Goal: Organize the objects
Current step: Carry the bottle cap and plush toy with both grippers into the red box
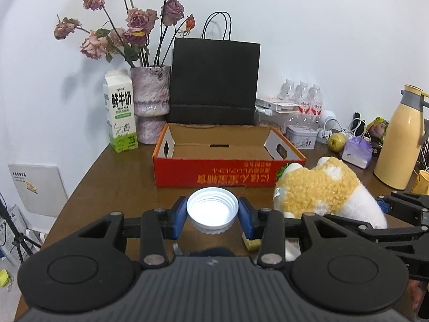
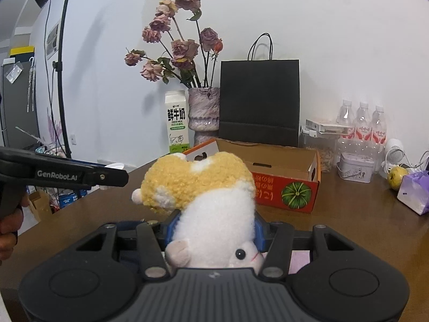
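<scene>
- The left tongs are gripping a white jar lid between their blue pads, hollow side facing up, above the brown table.
- The right tongs are squeezing a white and yellow plush toy by its body, the toy's face lying toward the camera.
- Just past both tongs, an open red cardboard box is sitting empty on the table.
- Behind the box, a black paper bag, a vase of dried roses and a milk carton are standing against the wall.
- Farther right of the tongs, water bottles and a small tin are waiting.
</scene>
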A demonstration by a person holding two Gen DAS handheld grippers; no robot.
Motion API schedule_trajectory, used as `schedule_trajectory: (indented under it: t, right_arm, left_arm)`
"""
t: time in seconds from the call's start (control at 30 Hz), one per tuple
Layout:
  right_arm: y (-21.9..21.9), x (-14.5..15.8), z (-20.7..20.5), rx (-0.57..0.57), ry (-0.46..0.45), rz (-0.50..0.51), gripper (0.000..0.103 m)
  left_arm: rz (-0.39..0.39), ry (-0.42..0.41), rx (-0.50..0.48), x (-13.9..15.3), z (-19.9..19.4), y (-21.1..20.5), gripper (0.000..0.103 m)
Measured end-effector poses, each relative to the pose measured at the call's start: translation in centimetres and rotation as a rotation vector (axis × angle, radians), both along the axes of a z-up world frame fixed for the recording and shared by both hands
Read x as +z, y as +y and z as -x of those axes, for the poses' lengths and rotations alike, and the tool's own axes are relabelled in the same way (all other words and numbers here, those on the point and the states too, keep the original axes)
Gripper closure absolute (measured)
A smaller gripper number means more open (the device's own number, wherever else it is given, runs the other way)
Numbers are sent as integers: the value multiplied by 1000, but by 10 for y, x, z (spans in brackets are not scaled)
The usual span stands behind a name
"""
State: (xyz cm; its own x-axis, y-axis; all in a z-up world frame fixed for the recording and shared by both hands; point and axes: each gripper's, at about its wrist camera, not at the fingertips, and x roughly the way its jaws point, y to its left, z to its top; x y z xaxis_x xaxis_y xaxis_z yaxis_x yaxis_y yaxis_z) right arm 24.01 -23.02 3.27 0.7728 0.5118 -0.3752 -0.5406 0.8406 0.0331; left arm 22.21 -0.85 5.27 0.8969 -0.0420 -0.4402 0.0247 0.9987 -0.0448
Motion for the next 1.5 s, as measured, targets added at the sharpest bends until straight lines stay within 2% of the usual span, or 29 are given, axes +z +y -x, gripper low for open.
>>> schedule_trajectory:
  t: [1.03, 1.5]
  right_arm:
    - [22, 28, -127, -26, 34, -9, 51]
    - [30, 27, -182, -46, 62, 12, 51]
  left_arm:
    - [-28, -23, 4, 25, -124, -4, 62]
    - [-2, 37, -11, 16, -176, 0, 62]
